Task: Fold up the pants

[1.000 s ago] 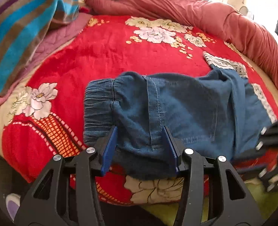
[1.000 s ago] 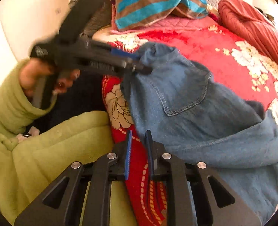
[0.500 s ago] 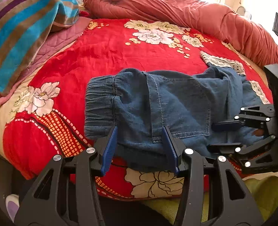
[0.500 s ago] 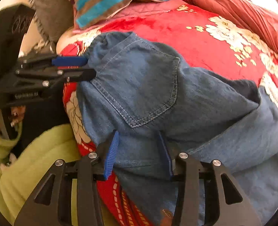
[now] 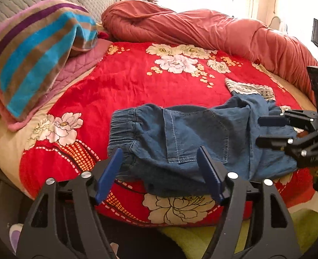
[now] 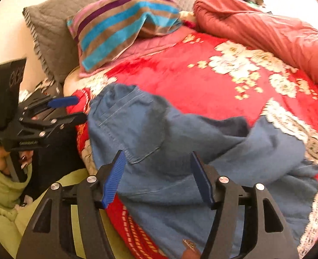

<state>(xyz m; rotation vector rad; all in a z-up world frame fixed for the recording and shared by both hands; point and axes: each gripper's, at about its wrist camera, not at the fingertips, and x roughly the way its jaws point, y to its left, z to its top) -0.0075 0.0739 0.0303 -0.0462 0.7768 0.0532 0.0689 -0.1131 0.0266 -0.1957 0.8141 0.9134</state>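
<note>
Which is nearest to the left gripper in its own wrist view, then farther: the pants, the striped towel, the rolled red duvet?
From the left gripper:
1. pants, right at its open fingertips on the bed's near edge.
2. striped towel, far left, by the pillows.
3. rolled red duvet, along the bed's back edge.

one pair of denim pants [image 5: 193, 138]; two grippers, left gripper [image 5: 161, 172] and right gripper [image 6: 156, 177]; one red floral blanket [image 5: 137, 82]; one striped towel [image 5: 36, 49]; one rust-red quilt [image 5: 212, 30]; one grey pillow [image 6: 51, 28].
</note>
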